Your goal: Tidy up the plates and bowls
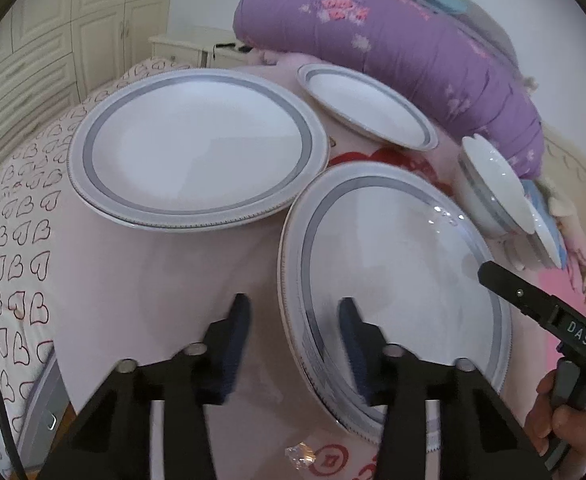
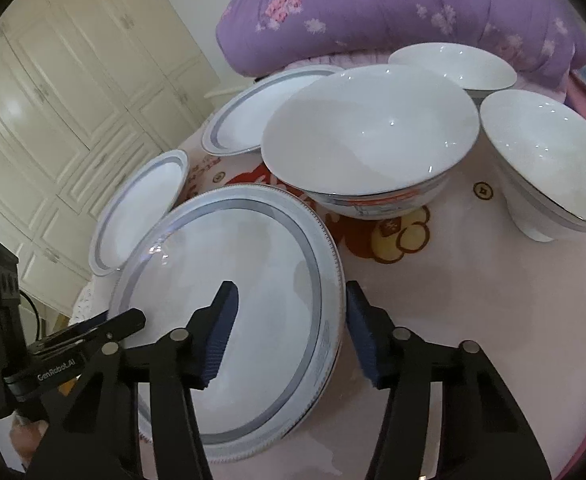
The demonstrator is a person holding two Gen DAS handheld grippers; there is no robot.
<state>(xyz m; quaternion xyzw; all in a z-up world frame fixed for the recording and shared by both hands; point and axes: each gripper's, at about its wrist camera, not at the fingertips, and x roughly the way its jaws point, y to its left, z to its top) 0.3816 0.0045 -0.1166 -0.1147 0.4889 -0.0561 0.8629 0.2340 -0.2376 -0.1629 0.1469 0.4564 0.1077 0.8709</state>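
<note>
A large white plate with a grey band [image 1: 393, 272] [image 2: 237, 280] lies nearest on the pink cloth-covered table [image 2: 473, 300]. My left gripper [image 1: 293, 312] straddles its left rim, one finger over the plate and one outside, and neither pad touches it. My right gripper [image 2: 289, 292] straddles the opposite rim the same way, also open. A second large plate [image 1: 197, 148] [image 2: 141, 212] and a smaller one [image 1: 365, 108] [image 2: 253, 116] lie further back. Three white bowls stand beyond: a big one [image 2: 369, 132], one to the right [image 2: 545, 160] and one at the back [image 2: 453, 64].
A rolled purple flowered quilt [image 1: 413, 40] [image 2: 393, 8] lies behind the dishes. Left of the table is a bed sheet with a heart print [image 1: 13, 240]. Cream cupboard doors [image 2: 53, 100] and a small cabinet [image 1: 189, 48] stand further off. A person's hand [image 1: 561, 412] holds the right gripper.
</note>
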